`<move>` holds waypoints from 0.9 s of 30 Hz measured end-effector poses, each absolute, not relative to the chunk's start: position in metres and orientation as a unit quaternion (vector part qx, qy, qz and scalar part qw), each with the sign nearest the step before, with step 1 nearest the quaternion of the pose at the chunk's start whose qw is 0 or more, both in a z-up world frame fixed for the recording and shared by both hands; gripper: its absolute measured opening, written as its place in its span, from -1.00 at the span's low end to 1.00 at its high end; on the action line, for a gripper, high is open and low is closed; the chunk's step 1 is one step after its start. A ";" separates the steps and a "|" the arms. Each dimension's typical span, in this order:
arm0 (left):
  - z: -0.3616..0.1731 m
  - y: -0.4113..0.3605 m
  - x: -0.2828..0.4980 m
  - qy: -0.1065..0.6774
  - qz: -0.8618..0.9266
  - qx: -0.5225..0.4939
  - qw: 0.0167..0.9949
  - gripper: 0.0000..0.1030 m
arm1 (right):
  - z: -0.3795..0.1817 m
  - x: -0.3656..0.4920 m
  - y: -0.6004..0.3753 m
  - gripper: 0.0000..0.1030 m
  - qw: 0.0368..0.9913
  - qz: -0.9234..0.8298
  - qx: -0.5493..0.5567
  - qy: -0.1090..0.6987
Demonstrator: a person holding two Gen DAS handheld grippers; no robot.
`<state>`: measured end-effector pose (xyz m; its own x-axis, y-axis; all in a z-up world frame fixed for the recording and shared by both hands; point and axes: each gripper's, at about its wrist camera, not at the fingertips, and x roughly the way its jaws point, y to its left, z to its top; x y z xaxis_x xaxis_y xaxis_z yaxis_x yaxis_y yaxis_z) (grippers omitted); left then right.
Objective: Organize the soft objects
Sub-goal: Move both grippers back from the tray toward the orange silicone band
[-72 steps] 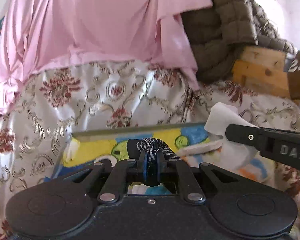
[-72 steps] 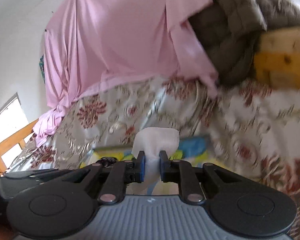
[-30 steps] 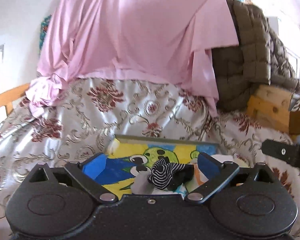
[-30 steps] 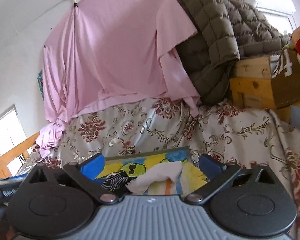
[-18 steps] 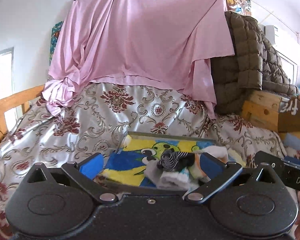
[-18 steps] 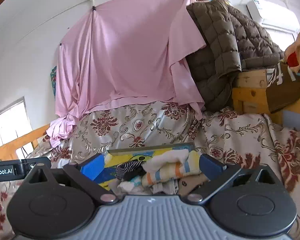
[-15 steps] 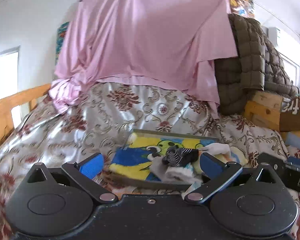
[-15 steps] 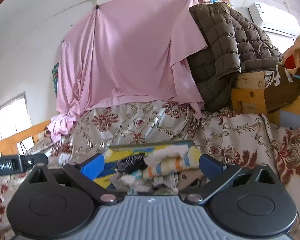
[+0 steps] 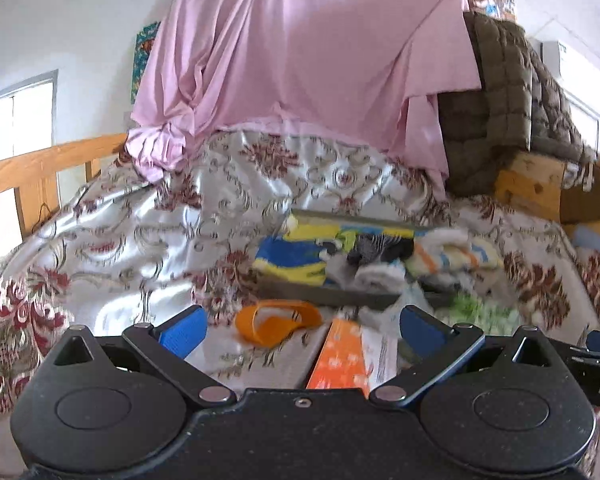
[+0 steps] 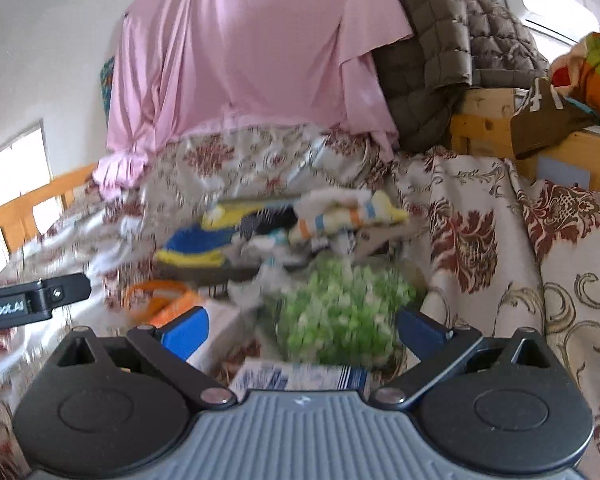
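A shallow tray [image 9: 324,294] with a yellow and blue cartoon lining lies on the bed. In it sit a black-and-white striped sock [image 9: 370,246], a striped cream cloth [image 9: 452,256] and pale socks [image 9: 376,276]. The tray also shows in the right wrist view [image 10: 204,270]. My left gripper [image 9: 302,326] is open and empty, drawn back from the tray. My right gripper [image 10: 300,326] is open and empty, with a fuzzy green cloth [image 10: 340,312] just beyond its fingers.
An orange cap-like piece [image 9: 276,320] and an orange patterned box [image 9: 340,356] lie in front of the tray. A blue-and-white pack [image 10: 300,376] lies near the right gripper. A pink sheet [image 9: 300,60] and a brown quilted jacket [image 9: 512,100] hang behind. A wooden rail [image 9: 40,168] is left.
Both grippers have opened, leaving the striped sock and the white cloth in the tray, and have pulled back from it. More items on the bed in front of the tray have come into view.
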<state>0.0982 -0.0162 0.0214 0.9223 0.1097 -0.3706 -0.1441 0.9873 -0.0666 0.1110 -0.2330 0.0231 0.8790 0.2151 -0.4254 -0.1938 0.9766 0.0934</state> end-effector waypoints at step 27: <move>-0.021 0.018 0.116 0.250 0.117 -0.073 0.958 0.98 | 0.008 0.124 -0.212 1.00 0.959 0.145 0.007 0.243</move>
